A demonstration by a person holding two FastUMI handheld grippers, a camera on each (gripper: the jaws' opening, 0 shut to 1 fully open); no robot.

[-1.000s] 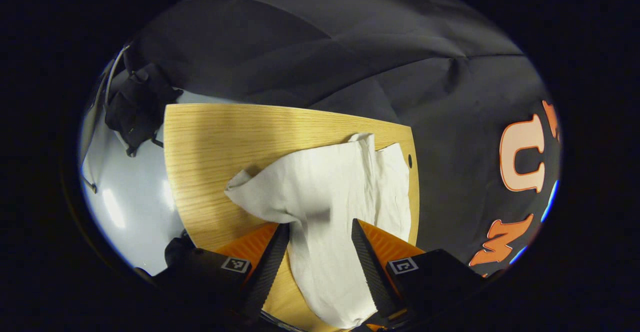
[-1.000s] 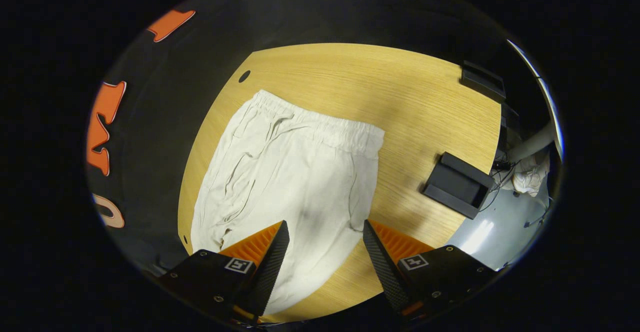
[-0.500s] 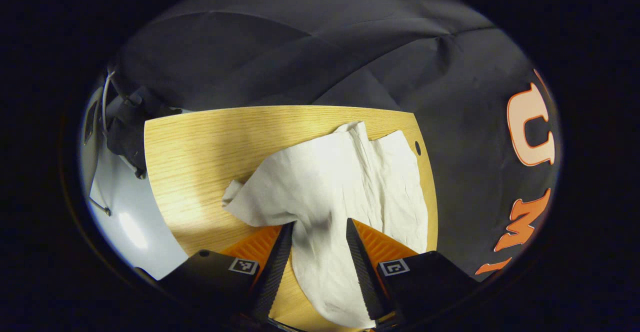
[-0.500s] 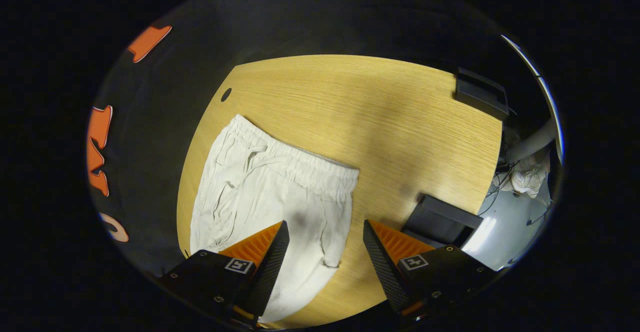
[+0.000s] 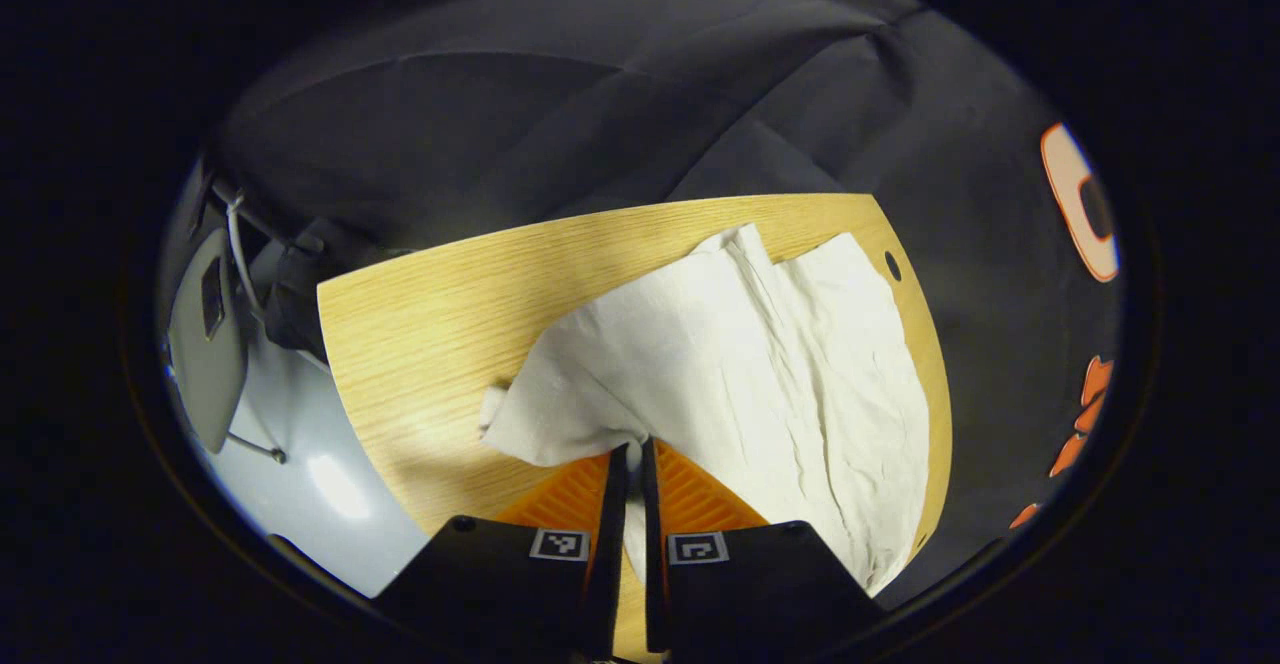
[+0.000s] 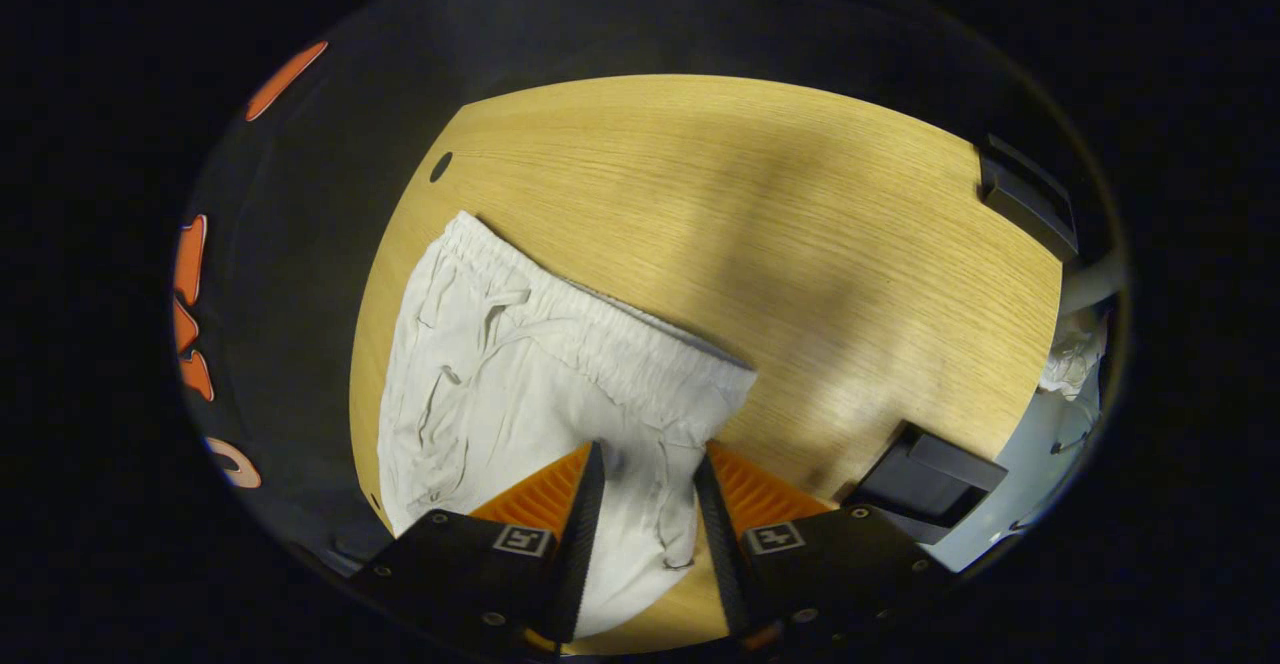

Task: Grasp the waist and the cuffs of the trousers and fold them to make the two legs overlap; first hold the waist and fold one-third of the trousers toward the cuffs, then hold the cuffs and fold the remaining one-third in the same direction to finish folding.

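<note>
White trousers point(image 5: 760, 354) lie crumpled on the wooden table point(image 5: 430, 314). In the left gripper view my left gripper point(image 5: 631, 449) is shut on a bunched fold of the leg cloth, which rises to the fingertips. In the right gripper view the trousers point(image 6: 490, 384) lie flat at the table's left side, and the elastic waistband point(image 6: 600, 329) runs slantwise across them. My right gripper point(image 6: 648, 454) hovers over the cloth just below the waistband's near corner. Its fingers stand a narrow gap apart, with cloth showing between them.
A black box point(image 6: 930, 479) stands on the table point(image 6: 760, 204) to the right of my right gripper, and another point(image 6: 1030, 209) sits at the far right edge. Bare wood stretches beyond the waistband. A pale floor point(image 5: 320, 464) lies past the table's left edge.
My left gripper went from open to shut on the leg cloth, bunching it up. My right gripper came down toward the waist corner and its fingers narrowed.
</note>
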